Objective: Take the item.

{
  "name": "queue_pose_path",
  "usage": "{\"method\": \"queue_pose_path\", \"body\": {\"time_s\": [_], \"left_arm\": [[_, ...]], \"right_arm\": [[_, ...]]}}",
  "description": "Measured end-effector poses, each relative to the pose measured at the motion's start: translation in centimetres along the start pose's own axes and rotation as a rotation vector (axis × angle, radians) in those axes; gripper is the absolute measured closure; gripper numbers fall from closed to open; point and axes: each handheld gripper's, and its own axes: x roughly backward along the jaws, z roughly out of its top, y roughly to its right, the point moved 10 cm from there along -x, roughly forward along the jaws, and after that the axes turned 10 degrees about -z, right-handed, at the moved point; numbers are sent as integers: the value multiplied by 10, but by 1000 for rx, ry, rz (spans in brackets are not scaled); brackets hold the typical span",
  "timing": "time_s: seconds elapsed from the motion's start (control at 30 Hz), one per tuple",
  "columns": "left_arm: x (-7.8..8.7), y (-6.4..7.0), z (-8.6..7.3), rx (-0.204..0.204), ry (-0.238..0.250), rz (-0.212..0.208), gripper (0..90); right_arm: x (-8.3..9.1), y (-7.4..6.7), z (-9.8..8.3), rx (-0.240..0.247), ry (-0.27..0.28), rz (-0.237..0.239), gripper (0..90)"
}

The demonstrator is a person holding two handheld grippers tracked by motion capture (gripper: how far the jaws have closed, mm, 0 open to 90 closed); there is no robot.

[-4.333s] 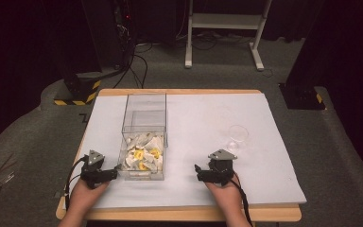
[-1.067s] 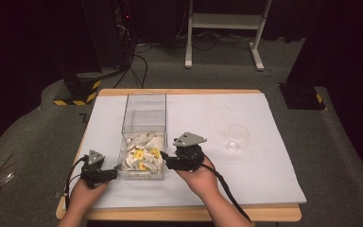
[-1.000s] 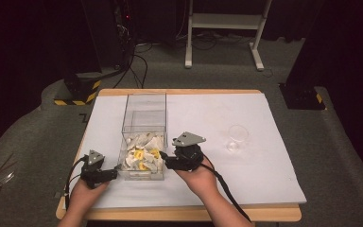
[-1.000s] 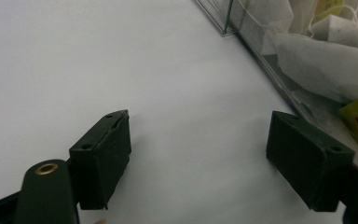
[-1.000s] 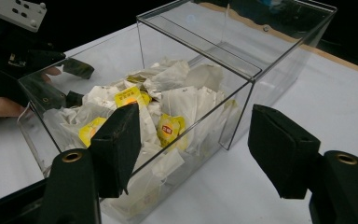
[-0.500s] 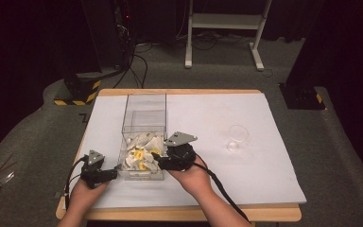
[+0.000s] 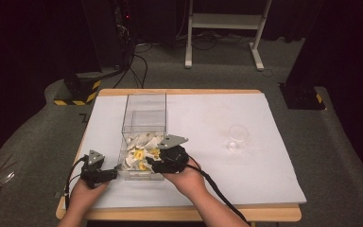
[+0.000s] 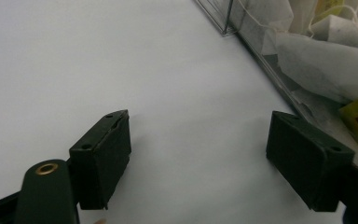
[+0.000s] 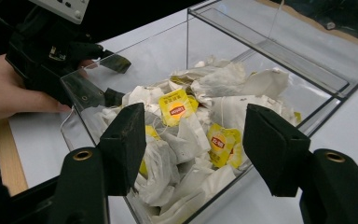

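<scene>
Many tea bags are being kept in the clear box, lower left of the high view. The right hand-held gripper is being closed above them, holding nothing; the left hand-held gripper is being held spread.

High view: desk sheet brightly lit from above, surroundings near black toward the frame's upper corners. Soft overall, slightly grainy. Left gripper view: white surface evenly lit, faint shadows under jaws. Right gripper view: glare streaks on clear box walls.
</scene>
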Motion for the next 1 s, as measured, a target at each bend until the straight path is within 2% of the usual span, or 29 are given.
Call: {"method": "queue_pose_path", "body": {"time_s": [0.6,1.0], "left_arm": [[0,0,0,-3,-1,1,220],[0,-1,0,-11,-4,2,219]], "right_arm": [[-11,-15,-10,44,-59,34,510],[-16,-17,-18,66,-115,52,591]]}}
